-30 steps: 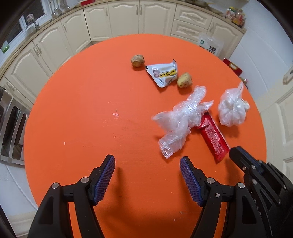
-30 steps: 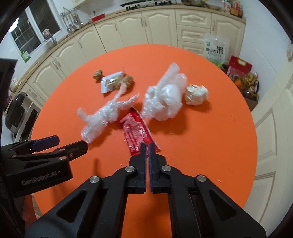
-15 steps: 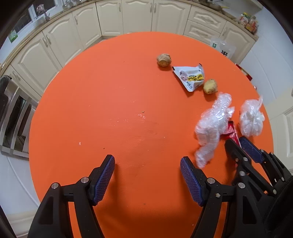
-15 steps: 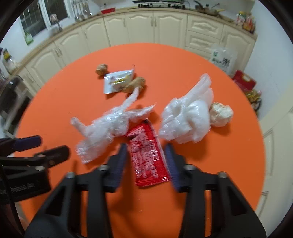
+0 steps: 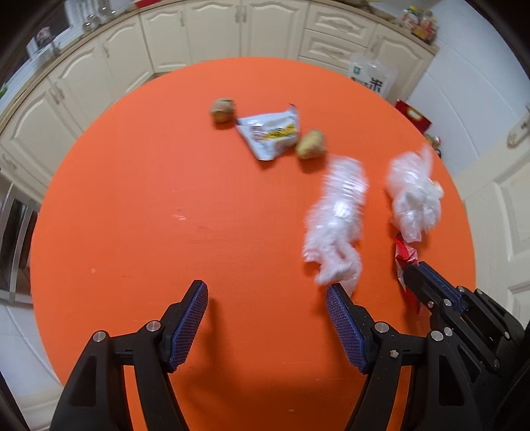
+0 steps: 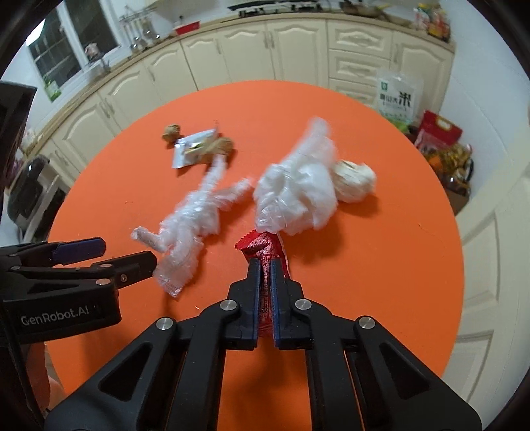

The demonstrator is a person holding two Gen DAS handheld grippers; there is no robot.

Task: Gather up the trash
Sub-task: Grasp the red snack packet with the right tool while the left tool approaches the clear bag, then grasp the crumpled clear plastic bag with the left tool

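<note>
On the round orange table [image 5: 149, 199] lie a crumpled clear plastic wrap [image 5: 338, 225] [image 6: 192, 218], a white plastic bag [image 5: 414, 202] [image 6: 298, 192] and a white-and-yellow sachet [image 5: 271, 134] [image 6: 192, 151]. My right gripper [image 6: 263, 265] [image 5: 420, 275] is shut on the near end of a red wrapper [image 6: 261, 247] [image 5: 404, 253], whose far end is creased upward. My left gripper [image 5: 266, 291] [image 6: 127, 253] stands open over bare table, its right pad next to the tail of the clear wrap, with nothing between its fingers.
Two brown lumps [image 5: 222, 110] [image 5: 309, 144] flank the sachet. A pale round ball [image 6: 356, 180] lies behind the white bag. Cream kitchen cabinets [image 5: 215, 30] ring the far side of the table. Bags of goods [image 6: 437, 132] stand on the floor at the right.
The right gripper opened around the red wrapper, then shut on it, and the wrapper's far end buckled. The left gripper shifted sideways and back, staying open.
</note>
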